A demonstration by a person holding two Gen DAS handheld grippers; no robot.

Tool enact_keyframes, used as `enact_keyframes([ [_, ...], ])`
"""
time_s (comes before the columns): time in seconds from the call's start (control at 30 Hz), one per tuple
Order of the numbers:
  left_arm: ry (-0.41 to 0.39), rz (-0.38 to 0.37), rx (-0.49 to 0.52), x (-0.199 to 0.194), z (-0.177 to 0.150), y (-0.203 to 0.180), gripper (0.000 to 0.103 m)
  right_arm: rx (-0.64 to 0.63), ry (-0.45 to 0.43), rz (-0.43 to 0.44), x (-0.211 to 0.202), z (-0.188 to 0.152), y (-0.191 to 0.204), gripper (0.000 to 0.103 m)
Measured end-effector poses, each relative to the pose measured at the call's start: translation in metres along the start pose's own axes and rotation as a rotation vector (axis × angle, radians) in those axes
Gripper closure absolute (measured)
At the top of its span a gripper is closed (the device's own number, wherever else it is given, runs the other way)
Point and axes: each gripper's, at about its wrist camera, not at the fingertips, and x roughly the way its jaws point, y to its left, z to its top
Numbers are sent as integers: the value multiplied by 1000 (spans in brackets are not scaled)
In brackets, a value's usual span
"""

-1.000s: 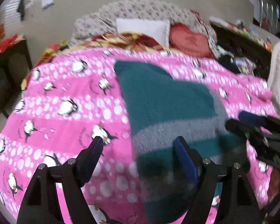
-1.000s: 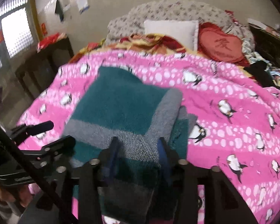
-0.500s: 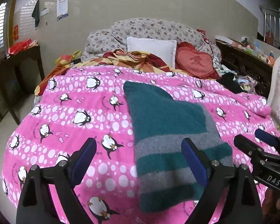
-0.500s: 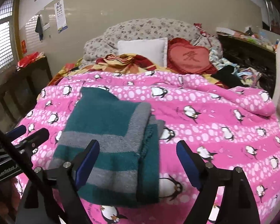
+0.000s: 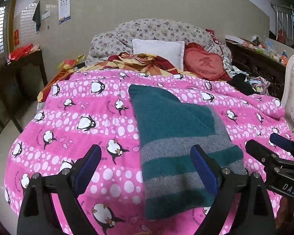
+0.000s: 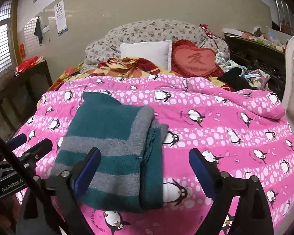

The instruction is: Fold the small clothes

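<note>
From the left wrist view, the left gripper (image 5: 145,168) has its two blue fingers spread wide, with nothing pinched between them. It hangs above the near part of the pink penguin blanket (image 5: 72,117) that covers the bed. The green and grey striped garment (image 5: 176,137) lies flat on the blanket, in the middle and a bit to the right. It looks like a neat long shape with layers stacked on each other. The right gripper (image 5: 272,146) pokes in at the right edge, just beside the garment's right side and not touching it.

From the right wrist view, the right gripper (image 6: 145,166) is opening its jaws, and they are already far apart. Nothing is between the pads; the garment (image 6: 111,141) sits lower down on the blanket (image 6: 225,121), to the left of middle. Here you can see the folded edge on its right side, where layers pile up, a little uneven. The left gripper (image 6: 29,143) shows at the left edge, near the garment.

This piece looks folded and let go. It may need one more fold or a little tidying. More loose clothes (image 6: 245,74) lie in a heap far off to the right.
</note>
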Motion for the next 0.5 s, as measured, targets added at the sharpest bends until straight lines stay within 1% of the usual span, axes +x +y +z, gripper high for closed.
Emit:
enact_keyframes([
  [0.5, 10, 6, 4, 2, -2, 2, 11, 3, 12, 13, 7, -2, 4, 9],
])
